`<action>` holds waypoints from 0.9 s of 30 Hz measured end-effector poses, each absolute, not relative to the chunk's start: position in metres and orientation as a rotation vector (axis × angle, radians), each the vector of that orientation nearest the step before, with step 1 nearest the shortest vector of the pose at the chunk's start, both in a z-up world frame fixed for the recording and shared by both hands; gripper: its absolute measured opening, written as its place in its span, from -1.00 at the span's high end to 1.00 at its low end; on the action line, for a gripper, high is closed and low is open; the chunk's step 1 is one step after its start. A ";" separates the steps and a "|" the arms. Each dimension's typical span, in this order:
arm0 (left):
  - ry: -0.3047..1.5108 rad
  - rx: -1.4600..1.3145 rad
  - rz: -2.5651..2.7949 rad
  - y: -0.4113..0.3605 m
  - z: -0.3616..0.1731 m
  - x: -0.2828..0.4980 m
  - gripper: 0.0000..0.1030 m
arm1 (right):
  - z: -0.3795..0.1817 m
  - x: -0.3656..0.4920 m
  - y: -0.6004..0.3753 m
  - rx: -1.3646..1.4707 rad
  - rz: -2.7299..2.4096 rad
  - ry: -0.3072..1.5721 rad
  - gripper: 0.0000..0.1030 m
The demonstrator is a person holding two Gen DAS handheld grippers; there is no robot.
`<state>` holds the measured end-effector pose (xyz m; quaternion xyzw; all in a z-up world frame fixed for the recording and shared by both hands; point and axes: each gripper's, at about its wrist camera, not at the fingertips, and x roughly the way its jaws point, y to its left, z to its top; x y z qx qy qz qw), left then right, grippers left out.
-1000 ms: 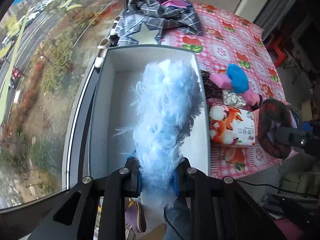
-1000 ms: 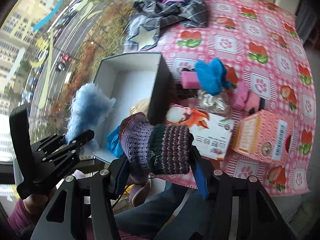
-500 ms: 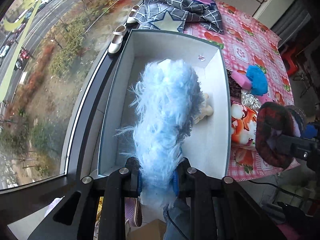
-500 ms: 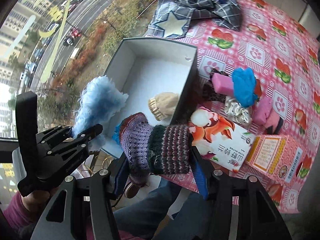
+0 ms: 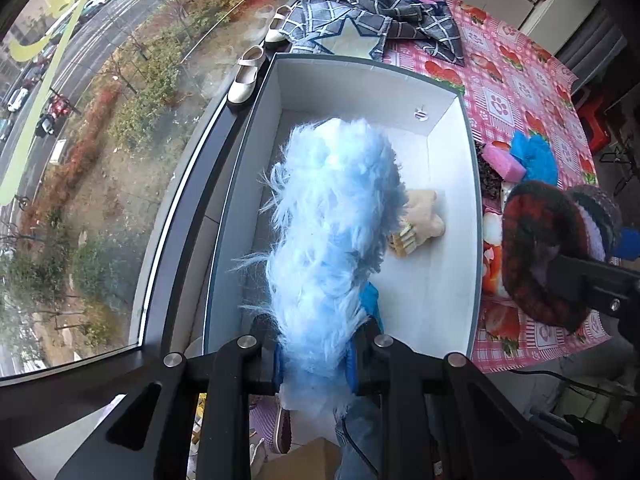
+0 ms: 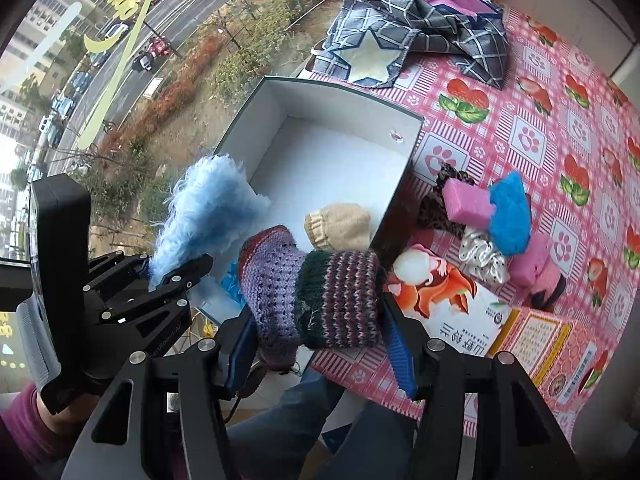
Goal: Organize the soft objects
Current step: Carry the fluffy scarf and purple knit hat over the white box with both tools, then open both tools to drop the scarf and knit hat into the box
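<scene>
A: What has changed for us over the last second?

B: We have come in over the white box [image 5: 474,240]. A second ago it sat further up the left wrist view with its floor mostly hidden; now it fills the middle of the frame, and the beige mitten [image 5: 424,216] lying on its floor shows at centre right.

A: And the left gripper [image 5: 316,360]?

B: Its jaws are pinched tight on the fluffy blue piece [image 5: 332,232], which stands up over the box opening, above the floor, not yet let go.

A: The right gripper [image 6: 320,344]?

B: Clamped on the striped knitted sock [image 6: 316,292], low in the middle of the right wrist view, just off the box's near corner. In that view the left gripper [image 6: 176,276] sits at the left edge, beside the box.

A: So where do we stand?

B: We judge one soft thing is stowed and two are about to be. More wait at the right of that frame: a pink block [image 6: 466,200], a blue cloth [image 6: 510,216]. The plaid cloth [image 6: 420,12] lies top centre on the pink tablecloth [image 6: 560,120].
</scene>
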<state>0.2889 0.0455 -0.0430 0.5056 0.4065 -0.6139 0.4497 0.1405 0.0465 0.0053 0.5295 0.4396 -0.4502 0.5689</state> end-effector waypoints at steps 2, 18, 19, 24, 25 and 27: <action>1.008 1.252 -1.511 0.045 -0.044 0.289 0.53 | 0.004 0.143 0.043 1.237 -1.051 1.040 -0.11; 1.015 1.271 -1.488 0.038 -0.054 0.286 0.53 | -0.004 0.150 0.019 1.208 -1.043 1.059 -0.11; 1.016 1.272 -1.487 0.037 -0.054 0.286 0.53 | -0.004 0.150 0.017 1.209 -1.045 1.055 -0.11; 1.023 1.270 -1.489 0.033 -0.054 0.284 0.53 | -0.006 0.147 0.008 1.226 -1.053 1.037 -0.11; 1.022 1.271 -1.490 0.033 -0.054 0.283 0.53 | -0.006 0.147 0.006 1.225 -1.055 1.038 -0.11; 1.023 1.272 -1.486 0.033 -0.054 0.283 0.51 | -0.007 0.147 0.003 1.225 -1.054 1.039 -0.11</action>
